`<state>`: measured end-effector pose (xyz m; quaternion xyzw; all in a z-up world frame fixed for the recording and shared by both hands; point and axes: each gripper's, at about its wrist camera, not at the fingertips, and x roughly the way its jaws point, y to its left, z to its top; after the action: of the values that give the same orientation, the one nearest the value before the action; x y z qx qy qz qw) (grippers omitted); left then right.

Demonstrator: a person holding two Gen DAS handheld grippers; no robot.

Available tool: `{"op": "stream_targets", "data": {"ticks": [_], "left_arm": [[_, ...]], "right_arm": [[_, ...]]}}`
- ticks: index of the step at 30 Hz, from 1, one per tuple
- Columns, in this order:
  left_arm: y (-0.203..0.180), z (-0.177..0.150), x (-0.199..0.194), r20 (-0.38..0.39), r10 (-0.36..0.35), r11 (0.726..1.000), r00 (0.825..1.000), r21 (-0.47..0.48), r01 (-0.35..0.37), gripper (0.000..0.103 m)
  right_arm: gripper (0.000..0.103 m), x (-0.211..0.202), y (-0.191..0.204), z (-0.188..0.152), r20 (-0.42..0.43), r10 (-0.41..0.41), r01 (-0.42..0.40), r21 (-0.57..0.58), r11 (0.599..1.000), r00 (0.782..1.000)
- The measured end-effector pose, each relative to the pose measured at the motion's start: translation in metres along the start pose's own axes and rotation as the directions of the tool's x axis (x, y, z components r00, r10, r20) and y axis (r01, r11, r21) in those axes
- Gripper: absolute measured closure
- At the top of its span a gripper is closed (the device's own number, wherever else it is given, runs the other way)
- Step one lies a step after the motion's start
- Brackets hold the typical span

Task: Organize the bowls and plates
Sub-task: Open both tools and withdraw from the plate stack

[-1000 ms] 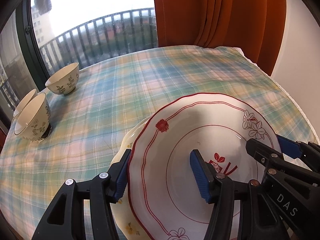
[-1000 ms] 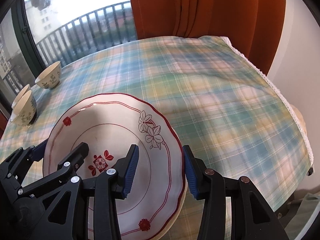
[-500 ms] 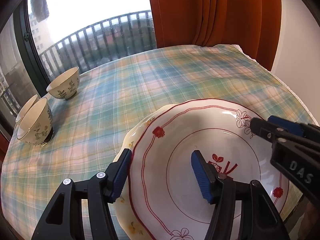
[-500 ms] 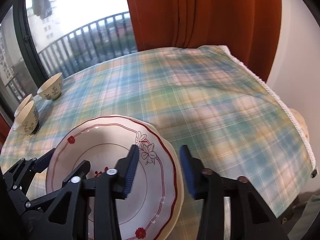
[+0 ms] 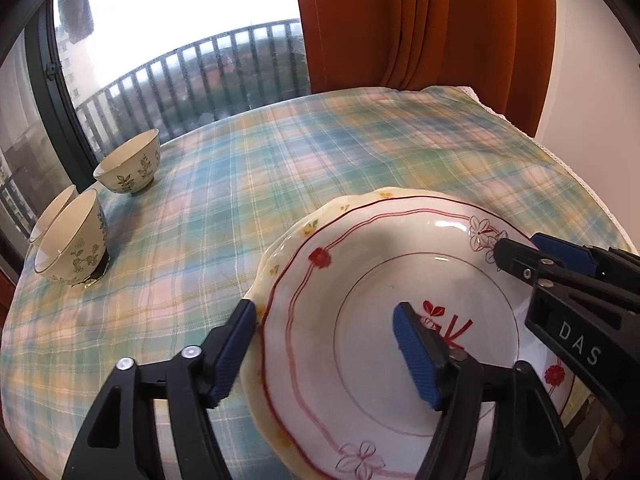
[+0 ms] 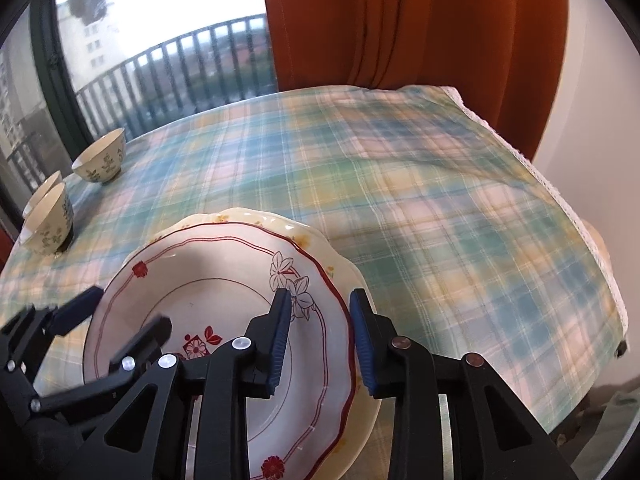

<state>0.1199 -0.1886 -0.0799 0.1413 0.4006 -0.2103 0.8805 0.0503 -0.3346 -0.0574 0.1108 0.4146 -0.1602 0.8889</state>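
left gripper [image 5: 325,350], nearest in the left wrist view: jaws straddled the left rim of both plates, one blue pad just outside the edge of the lower plate, the other over the well of the upper one; jaws had just been opening and stood fairly wide, the inner pad clear of the surface, the outer pad close against the rim, contact not clear; right gripper [image 6: 320,344], nearest in the right wrist view: jaws narrow, astride the right rim of the plates, one pad over the flower motif, the other just outside the edge; jaws had just eased apart a little; whether the pads pressed the rim could not be told; red-trimmed plate [image 5: 400,280]: white, scalloped, red double line and red flowers, outlined blossoms on the rim, red motif in the centre; lay nested on the yellow-flowered plate [image 5: 280,256], cream, its edge showing around the left and far sides; both sat on the near part of the plaid tablecloth [image 5: 280,168], green, blue, pink and yellow; bowls [image 5: 72,240]: two stacked and tilted at the far left edge, a third bowl [image 5: 128,168] upright just beyond them, cream with leaf sprigs; orange curtain [image 5: 420,24] behind the table; window [image 5: 180,20] with balcony railing beyond.
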Motion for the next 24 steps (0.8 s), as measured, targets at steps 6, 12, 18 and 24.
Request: {"op": "stream_targets", "data": {"ticks": [6,12,18,24], "left_arm": [[0.02,-0.007,-0.013,0.02,-0.007,0.999,1.0,-0.037,0.007,0.019],[0.043,-0.014,-0.031,0.052,-0.007,0.998,0.999,-0.061,0.01,0.012],[0.074,-0.019,-0.051,0.08,0.015,0.996,0.997,-0.086,-0.009,0.011],[0.107,-0.019,-0.064,0.105,0.061,0.994,0.993,-0.096,-0.051,0.011]], "right_arm": [[0.036,-0.015,0.017,-0.006,0.048,0.021,-0.021,-0.013,1.0,0.999],[0.032,-0.032,0.056,-0.011,0.072,0.053,-0.047,-0.079,0.996,0.996],[0.028,-0.048,0.094,-0.013,0.115,0.071,-0.059,-0.11,0.992,0.991],[0.026,-0.054,0.131,-0.01,0.138,0.104,-0.09,-0.105,0.99,0.985]]}}
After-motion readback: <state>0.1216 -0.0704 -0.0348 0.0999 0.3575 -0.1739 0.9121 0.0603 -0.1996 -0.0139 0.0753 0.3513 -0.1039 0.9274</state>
